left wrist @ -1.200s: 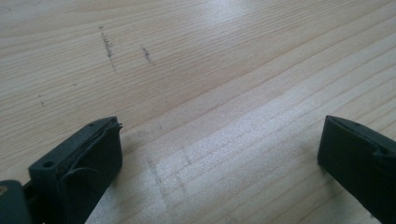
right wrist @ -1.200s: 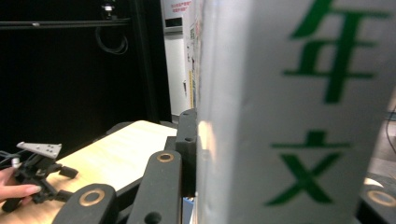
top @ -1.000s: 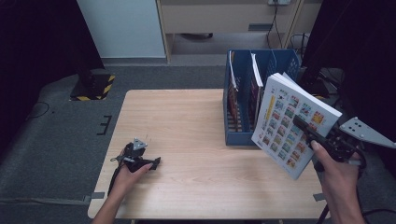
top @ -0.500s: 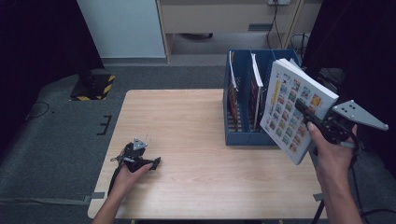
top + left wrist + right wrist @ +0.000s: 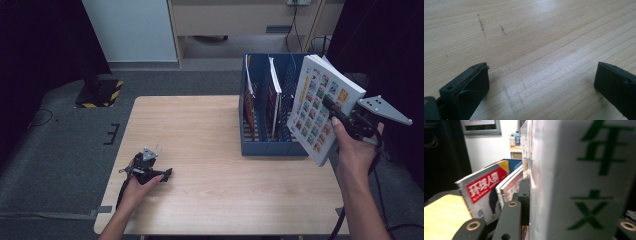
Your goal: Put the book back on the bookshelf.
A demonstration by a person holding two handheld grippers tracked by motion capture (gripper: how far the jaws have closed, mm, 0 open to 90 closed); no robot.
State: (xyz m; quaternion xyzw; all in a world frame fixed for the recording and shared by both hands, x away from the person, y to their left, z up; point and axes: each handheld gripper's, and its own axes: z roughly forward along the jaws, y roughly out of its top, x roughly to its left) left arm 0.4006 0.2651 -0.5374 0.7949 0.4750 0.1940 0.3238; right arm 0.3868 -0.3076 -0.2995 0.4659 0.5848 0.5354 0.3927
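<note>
My right gripper (image 5: 345, 120) is shut on a thick white book (image 5: 320, 107) with small coloured pictures on its cover, held tilted in the air just right of the blue file rack (image 5: 267, 145). In the right gripper view the book's white spine (image 5: 584, 182) with green characters is clamped between the jaws, close in front. The rack holds magazines (image 5: 272, 95) standing upright; one with a red title (image 5: 482, 187) leans in it. My left gripper (image 5: 162, 174) rests on the wooden table (image 5: 200, 130) near its front left, jaws wide open over bare wood (image 5: 541, 75).
The rack stands at the table's right side, its rightmost slots beside the book. Grey carpet surrounds the table. A black and yellow block (image 5: 100, 91) lies on the floor at the left, and cabinets stand beyond the table's far edge.
My right hand has lifted the book higher and turned it more upright, nearer the rack's right end. The left gripper has stayed still.
</note>
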